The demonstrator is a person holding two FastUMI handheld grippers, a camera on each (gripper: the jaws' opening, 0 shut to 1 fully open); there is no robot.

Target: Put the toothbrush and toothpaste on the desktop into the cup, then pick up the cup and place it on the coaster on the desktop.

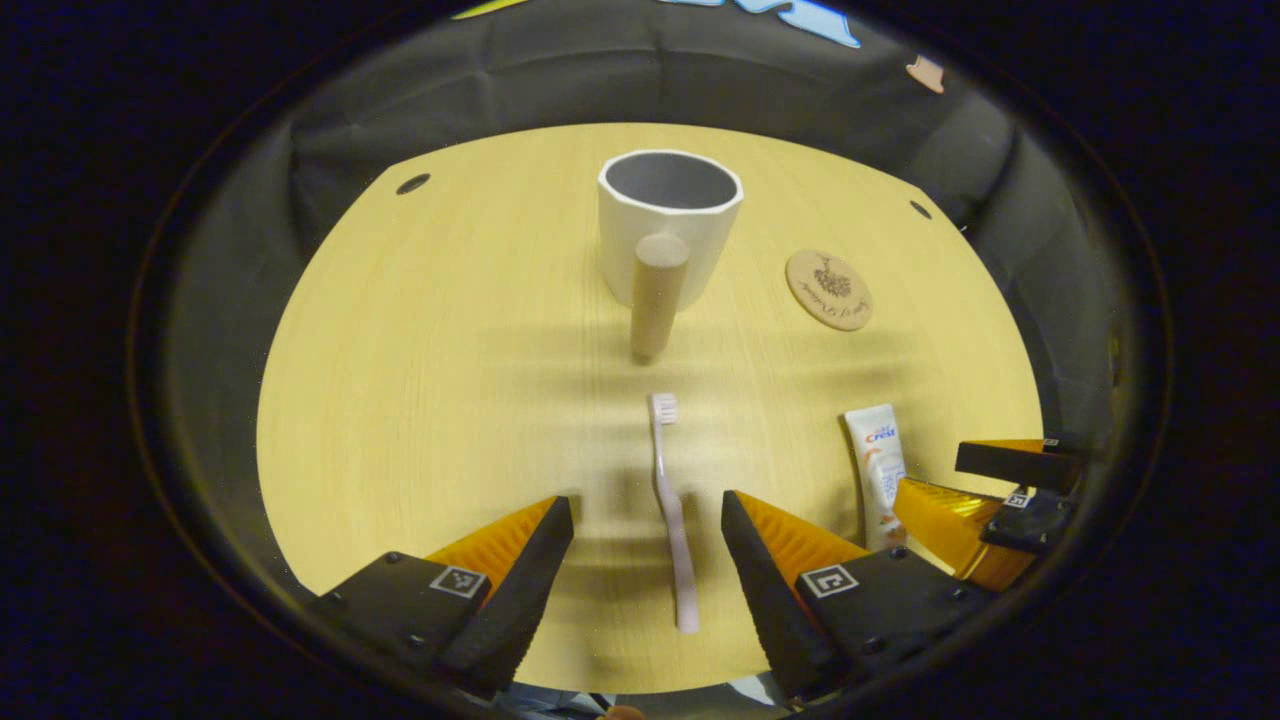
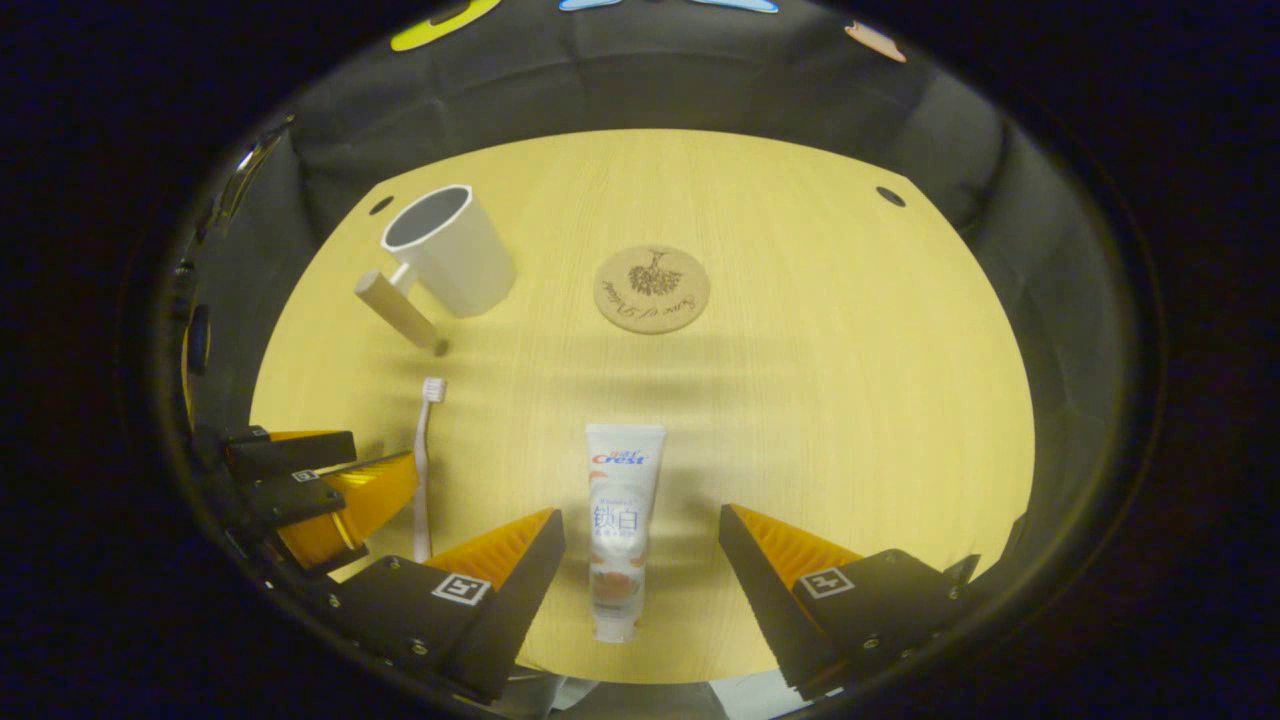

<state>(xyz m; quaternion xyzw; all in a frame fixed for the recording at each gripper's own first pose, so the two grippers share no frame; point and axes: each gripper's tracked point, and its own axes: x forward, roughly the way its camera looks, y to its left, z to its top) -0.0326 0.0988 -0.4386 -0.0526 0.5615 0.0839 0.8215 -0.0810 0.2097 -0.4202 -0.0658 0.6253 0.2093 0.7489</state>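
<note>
Pale wooden desktop (image 1: pixel 420 400) inside a black-walled booth, task not yet begun. Toothbrush (image 1: pixel 672 505) lies flat between the spread fingers of the left gripper (image 1: pixel 648 525); toothpaste (image 2: pixel 620 525) lies flat between the spread fingers of the right gripper (image 2: pixel 642 535). Neither is touched. Cup (image 1: pixel 668 225), empty, stands upright beyond, with the bare coaster (image 1: pixel 828 289) near it. All steps remain.

- The brand name "Crest" is printed in blue and red near the top of the toothpaste (image 2: pixel 622 520) tube; two large Chinese characters lower on it cannot be made out surely.
- A plant drawing and script lettering are marked on the coaster (image 2: pixel 652 289); the script is too small to be read.
- Square black-and-white code markers are carried on the tongs; no number can be read on them.
</note>
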